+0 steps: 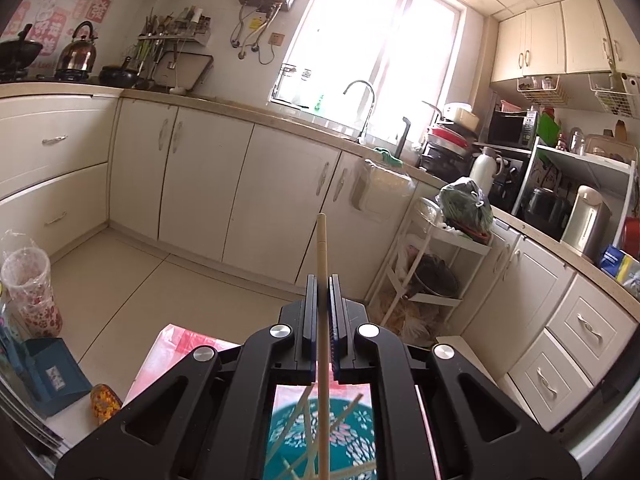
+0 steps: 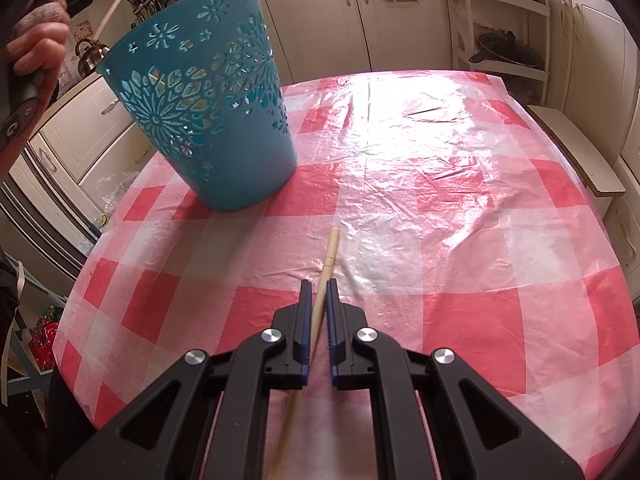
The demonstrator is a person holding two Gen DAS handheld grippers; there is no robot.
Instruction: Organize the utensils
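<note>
Chopstick in left gripper: a pale wooden chopstick (image 1: 322, 264) runs straight up the middle of the left wrist view, its thick end poking past the fingertips toward the kitchen cabinets (image 1: 208, 184).
Left gripper (image 1: 322, 280): jaws closed tight on that chopstick, pads pressing both sides.
Below the left gripper: through the gap in the frame, at bottom centre, the teal basket (image 1: 352, 436) shows from above with several thin chopsticks (image 1: 344, 416) crossed inside it.
Right gripper (image 2: 319, 285): jaws nearly together, clamped on a second chopstick (image 2: 330, 254) that slants up and slightly right, its blunt end beyond the fingertips over the cloth.
Basket in right wrist view: the blue cut-out plastic basket (image 2: 208, 120) stands upright at upper left on the table, well apart from the right gripper.
Table cover: red-and-white checked plastic tablecloth (image 2: 440, 200), wrinkled and glossy.
Hand: a person's hand (image 2: 38, 46) at the far upper left edge grips a black handle, with a thin stick rising beside it.
Background: sink faucet (image 1: 362, 108) under a bright window, kettle (image 1: 78, 52) on the stove at upper left.
</note>
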